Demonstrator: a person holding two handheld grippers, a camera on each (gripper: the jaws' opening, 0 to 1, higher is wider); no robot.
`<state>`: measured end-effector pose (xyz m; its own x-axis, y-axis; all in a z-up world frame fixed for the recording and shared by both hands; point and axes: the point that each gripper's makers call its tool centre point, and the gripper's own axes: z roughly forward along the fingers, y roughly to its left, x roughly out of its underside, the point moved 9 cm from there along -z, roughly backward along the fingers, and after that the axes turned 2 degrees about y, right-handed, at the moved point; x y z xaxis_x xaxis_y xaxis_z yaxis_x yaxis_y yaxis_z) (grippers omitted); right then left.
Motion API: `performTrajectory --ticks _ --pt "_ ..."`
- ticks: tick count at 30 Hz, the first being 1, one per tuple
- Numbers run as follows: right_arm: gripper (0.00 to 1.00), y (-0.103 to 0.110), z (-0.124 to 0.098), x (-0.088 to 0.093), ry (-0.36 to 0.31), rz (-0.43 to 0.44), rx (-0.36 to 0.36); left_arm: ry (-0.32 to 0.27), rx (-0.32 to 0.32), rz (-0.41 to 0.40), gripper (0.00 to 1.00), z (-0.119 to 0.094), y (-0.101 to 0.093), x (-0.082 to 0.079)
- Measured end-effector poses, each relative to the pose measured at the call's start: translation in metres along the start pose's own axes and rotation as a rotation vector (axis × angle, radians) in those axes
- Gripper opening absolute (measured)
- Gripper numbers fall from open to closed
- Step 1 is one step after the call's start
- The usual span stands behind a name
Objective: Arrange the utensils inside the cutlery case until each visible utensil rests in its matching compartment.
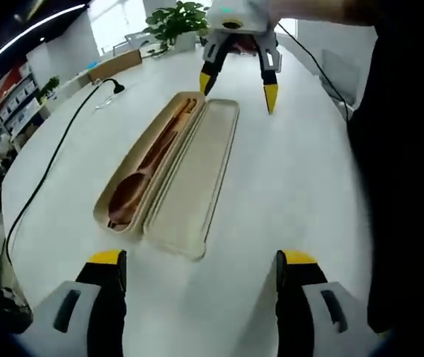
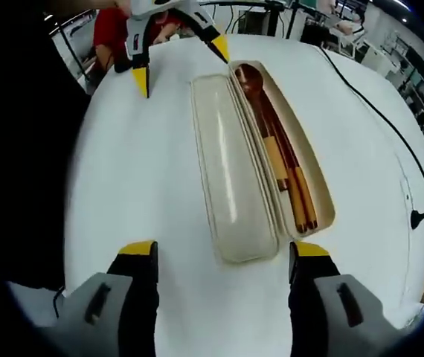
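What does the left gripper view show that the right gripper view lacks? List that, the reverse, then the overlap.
Left gripper view: a leafy green potted plant and a brown box at the table's far end. Right gripper view: a person in red clothing beyond the table. Both: the white table, the open beige oblong cutlery case holding a brown wooden spoon and wooden chopsticks, a black cable, and the open left gripper and right gripper.

Both tongs point(image 1: 201, 279) point(image 2: 223, 271) agape, facing each other
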<state>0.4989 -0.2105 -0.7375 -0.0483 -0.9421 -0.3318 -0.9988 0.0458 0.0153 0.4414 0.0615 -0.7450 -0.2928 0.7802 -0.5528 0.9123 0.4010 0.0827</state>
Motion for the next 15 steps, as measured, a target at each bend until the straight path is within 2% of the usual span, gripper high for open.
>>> performTrajectory --ticks 2,4,8,11,15 --pt "0.66 -0.002 0.002 0.000 0.017 -0.008 0.019 -0.028 0.010 -0.009 0.87 0.005 0.001 -0.003" --pt "0.66 0.000 0.005 0.000 0.023 -0.001 0.013 -0.030 0.010 -0.028 0.88 0.005 0.004 -0.002" --pt "0.66 -0.001 0.005 -0.002 0.011 0.017 0.019 -0.032 0.049 -0.056 0.82 0.006 0.001 0.001" --pt "0.66 0.001 0.006 -0.003 0.010 0.024 0.023 -0.023 0.057 -0.029 0.81 0.006 0.000 -0.002" --pt "0.62 0.009 0.006 -0.002 -0.026 0.060 0.039 -0.033 0.061 0.007 0.79 0.011 -0.005 -0.011"
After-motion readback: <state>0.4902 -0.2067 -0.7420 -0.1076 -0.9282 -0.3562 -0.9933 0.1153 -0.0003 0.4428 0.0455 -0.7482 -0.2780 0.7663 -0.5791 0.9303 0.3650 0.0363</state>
